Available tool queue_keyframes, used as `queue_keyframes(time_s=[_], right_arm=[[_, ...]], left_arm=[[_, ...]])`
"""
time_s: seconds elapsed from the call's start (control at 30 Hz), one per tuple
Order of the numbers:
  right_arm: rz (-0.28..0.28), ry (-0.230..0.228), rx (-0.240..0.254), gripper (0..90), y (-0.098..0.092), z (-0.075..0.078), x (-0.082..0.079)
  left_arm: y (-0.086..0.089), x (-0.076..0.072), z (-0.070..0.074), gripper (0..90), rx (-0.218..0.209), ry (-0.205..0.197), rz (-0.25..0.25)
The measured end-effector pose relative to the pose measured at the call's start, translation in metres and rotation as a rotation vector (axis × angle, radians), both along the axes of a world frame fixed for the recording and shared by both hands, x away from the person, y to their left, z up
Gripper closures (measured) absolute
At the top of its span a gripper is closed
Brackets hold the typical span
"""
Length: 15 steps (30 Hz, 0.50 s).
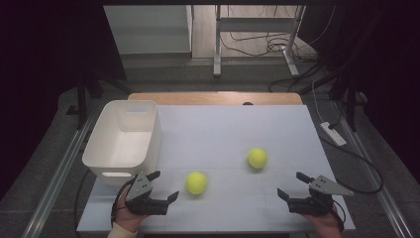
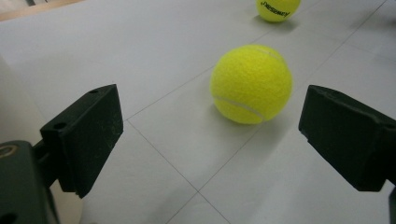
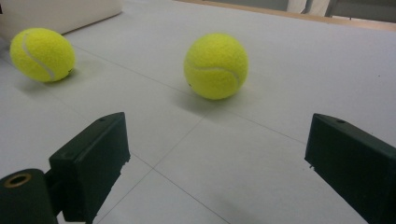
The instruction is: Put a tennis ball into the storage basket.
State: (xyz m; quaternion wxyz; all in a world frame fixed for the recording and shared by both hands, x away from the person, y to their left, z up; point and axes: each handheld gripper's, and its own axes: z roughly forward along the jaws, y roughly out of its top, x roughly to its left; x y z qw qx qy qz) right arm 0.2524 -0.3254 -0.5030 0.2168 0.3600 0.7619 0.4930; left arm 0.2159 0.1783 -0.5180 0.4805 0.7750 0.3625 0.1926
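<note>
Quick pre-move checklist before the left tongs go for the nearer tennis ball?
1. Left tongs open, nothing between the jaws: ok.
2. Nearer tennis ball free on the table, ahead of the jaws: ok.
3. Right tongs open, apart from both balls: ok.
4. Farther tennis ball well apart from the nearer one: ok.
5. White bin upright, nothing seen inside: ok.
6. Balls at rest: cannot tell.

Bin [image 1: 124, 144] at table [image 1: 223, 129] left; near ball [image 1: 196, 183] left of far ball [image 1: 257, 158].
</note>
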Motion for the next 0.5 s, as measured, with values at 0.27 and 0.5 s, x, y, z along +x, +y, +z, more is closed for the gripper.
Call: queue_keyframes(time_s=[0.27, 0.5], right_arm=[[0.009, 0.011, -0.012, 6.8, 0.0013, -0.0016, 0.0011], [0.016, 0.017, -0.02, 7.2, 0.0021, -0.0026, 0.001]], left_arm=[[0.0003, -0.0013, 0.001, 7.5, 0.002, -0.003, 0.003], [-0.0003, -0.0012, 0.0016, 7.5, 0.003, -0.005, 0.001]])
